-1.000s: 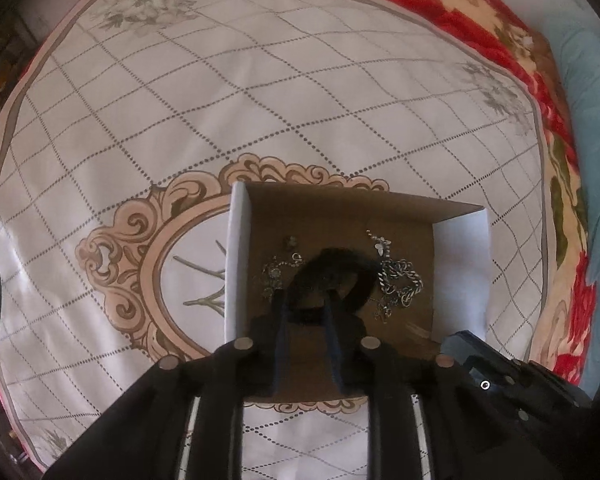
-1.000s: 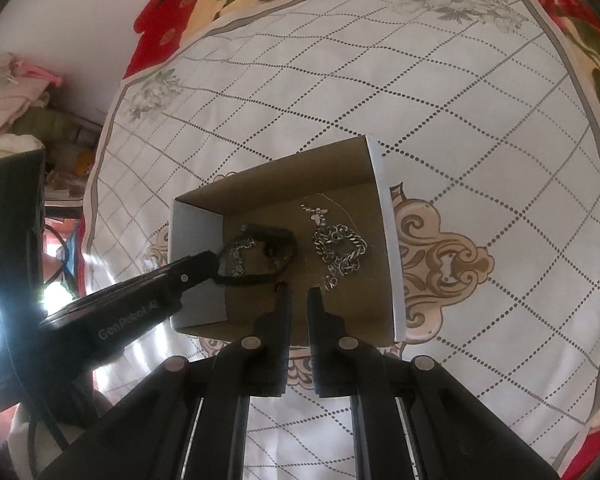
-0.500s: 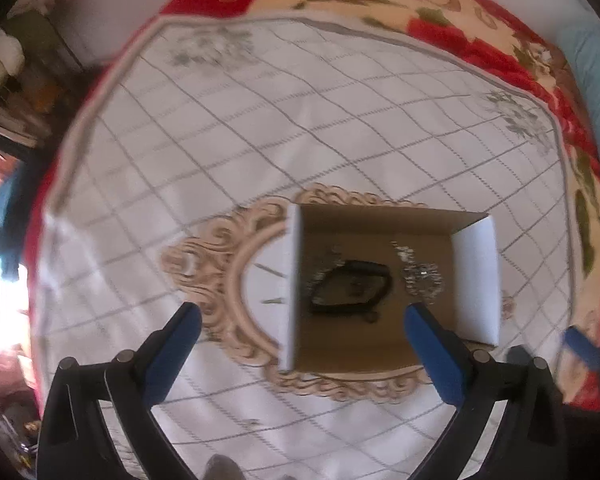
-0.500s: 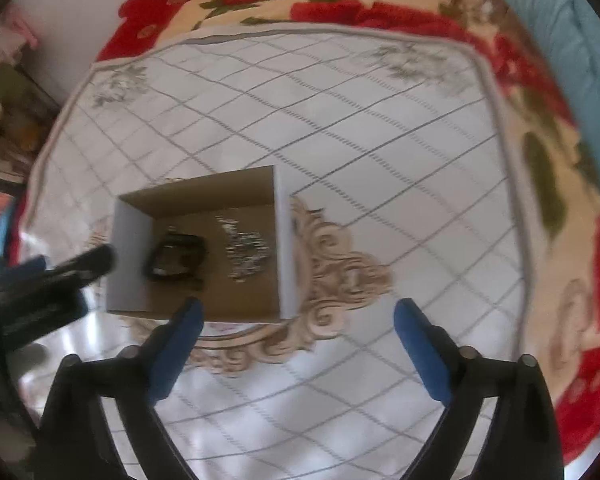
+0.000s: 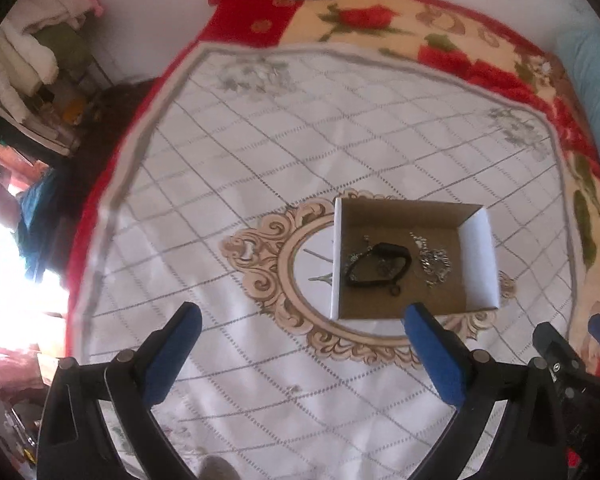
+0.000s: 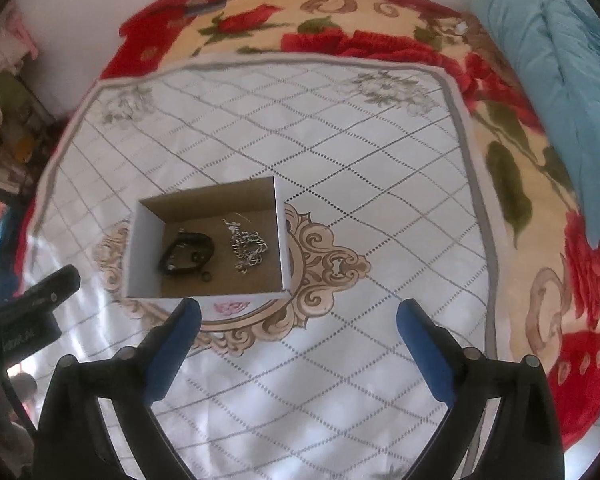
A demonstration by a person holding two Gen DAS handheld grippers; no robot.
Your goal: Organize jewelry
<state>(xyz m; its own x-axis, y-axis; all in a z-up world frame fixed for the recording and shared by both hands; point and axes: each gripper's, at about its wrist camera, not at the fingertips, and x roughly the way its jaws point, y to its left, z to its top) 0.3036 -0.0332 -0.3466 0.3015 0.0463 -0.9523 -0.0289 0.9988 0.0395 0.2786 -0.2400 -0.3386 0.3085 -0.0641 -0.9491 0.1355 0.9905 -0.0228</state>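
A small open cardboard box [image 5: 476, 256] [image 6: 146, 252] with white walls sits on a white quilted cloth. Inside it lie a black band bracelet [image 5: 380, 266] [image 6: 186, 254] and a silver chain [image 5: 434, 262] [image 6: 248, 246]. My left gripper [image 5: 300, 324] hangs well above the cloth, open wide and empty, with the box just beyond its right finger. My right gripper [image 6: 298, 320] is likewise open and empty, high above the cloth, the box ahead of its left finger. The left gripper's body [image 6: 32, 308] shows at the left edge of the right wrist view.
The white cloth [image 5: 300, 140] [image 6: 340, 160] has a grey grid and a beige ornament under the box. It lies on a red floral blanket [image 6: 540, 240]. A light blue pillow [image 6: 560, 60] is at the right. Cluttered shelves [image 5: 32, 80] stand at the left.
Both grippers went from shut to wide open and rose away from the box. The black bracelet, held low in the box by the left gripper earlier, now lies loose on the box floor.
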